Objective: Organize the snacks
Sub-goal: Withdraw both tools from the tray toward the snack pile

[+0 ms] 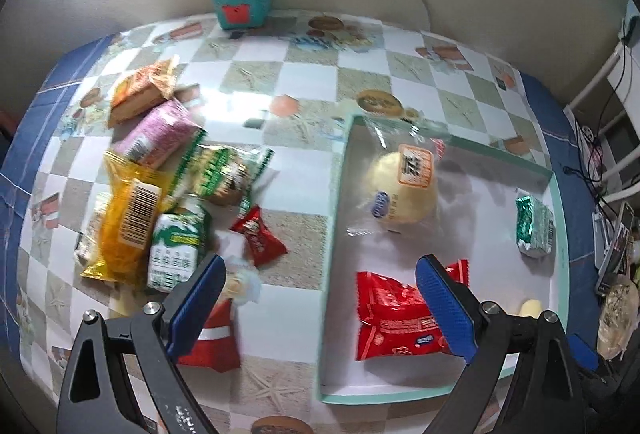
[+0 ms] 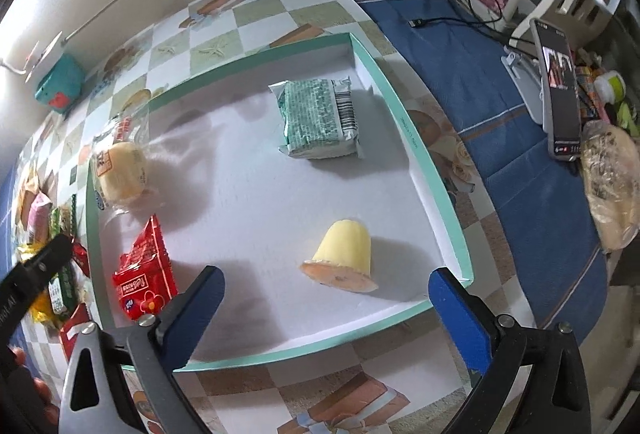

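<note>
I've got both claws pointing steeply down over the checkered tablecloth [image 1: 304, 82]. My left gripper [image 1: 320, 298] stands wide, nothing between its blue pads [image 1: 196, 306], straddling the left wall of the shallow teal-rimmed tray [image 1: 335, 194]. My right gripper [image 2: 326, 308] is spread just as wide and empty, hovering over the tray's near edge [image 2: 304, 344].

Inside the tray I count four snacks, all apart from one another: a bun in a clear wrapper [image 2: 120, 170] at the left side, a red packet [image 2: 144, 274] near the left front corner, a green-and-white packet [image 2: 320, 118] toward the back right, and a yellow jelly cup [image 2: 344, 256] lying tipped on its side just ahead of my right claw.

Out on the cloth, left of the tray, the unsorted pile sits bunched together: an orange packet [image 1: 140, 94], a pink one [image 1: 160, 134], a yellow one with a barcode [image 1: 128, 222], a green-and-white packet [image 1: 180, 250], a green-edged wrapped cake [image 1: 224, 174], and a small red candy packet [image 1: 260, 238]. Another red packet [image 1: 216, 342] lies partly hidden behind my left claw's left finger.

A teal box [image 1: 240, 2] stands at the wall beyond.
</note>
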`<state>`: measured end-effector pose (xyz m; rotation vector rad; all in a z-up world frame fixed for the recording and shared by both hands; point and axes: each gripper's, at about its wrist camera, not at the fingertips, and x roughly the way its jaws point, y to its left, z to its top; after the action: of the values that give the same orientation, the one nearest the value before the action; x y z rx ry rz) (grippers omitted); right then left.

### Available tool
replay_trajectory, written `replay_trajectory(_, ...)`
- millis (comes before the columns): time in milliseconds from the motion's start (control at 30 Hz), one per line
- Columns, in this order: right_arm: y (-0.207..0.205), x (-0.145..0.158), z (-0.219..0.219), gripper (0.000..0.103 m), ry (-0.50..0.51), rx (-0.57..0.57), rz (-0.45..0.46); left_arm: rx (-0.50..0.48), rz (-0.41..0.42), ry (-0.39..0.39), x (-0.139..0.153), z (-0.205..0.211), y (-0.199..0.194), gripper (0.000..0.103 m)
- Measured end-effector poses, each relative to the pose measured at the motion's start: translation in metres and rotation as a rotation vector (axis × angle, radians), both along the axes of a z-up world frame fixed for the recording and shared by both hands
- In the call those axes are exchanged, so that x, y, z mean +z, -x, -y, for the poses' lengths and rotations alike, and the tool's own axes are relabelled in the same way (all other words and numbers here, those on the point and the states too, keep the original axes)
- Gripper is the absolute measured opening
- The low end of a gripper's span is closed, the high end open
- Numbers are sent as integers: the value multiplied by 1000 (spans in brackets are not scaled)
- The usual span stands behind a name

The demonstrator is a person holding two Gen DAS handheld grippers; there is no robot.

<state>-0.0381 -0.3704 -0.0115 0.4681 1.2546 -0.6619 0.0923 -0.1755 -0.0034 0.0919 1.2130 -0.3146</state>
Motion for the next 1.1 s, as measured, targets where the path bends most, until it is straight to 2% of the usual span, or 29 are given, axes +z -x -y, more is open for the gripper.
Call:
replay_trajectory(167,-5,2,-13,103,-18,29,12,-2,31,12,14,-13,-3,96)
replay_trajectory(300,-10,7,-26,103,3,56,14,32,75,48,32,-29,-4,96)
replay_trajectory(500,-15,19,-49,103,-1,100,46,93,161,22,53,-56,-5,96)
replay_trajectory(667,-25,30,-75,103,17,153,73,142,142,54,58,-86,-9,96)
replay_trajectory(900,-43,40,-121,103,19,234,98,247,124,46,56,-136,-13,96)
replay_trajectory(1100,-61,36,-164,103,-3,314,98,338,46,-19,38,-183,-14,96)
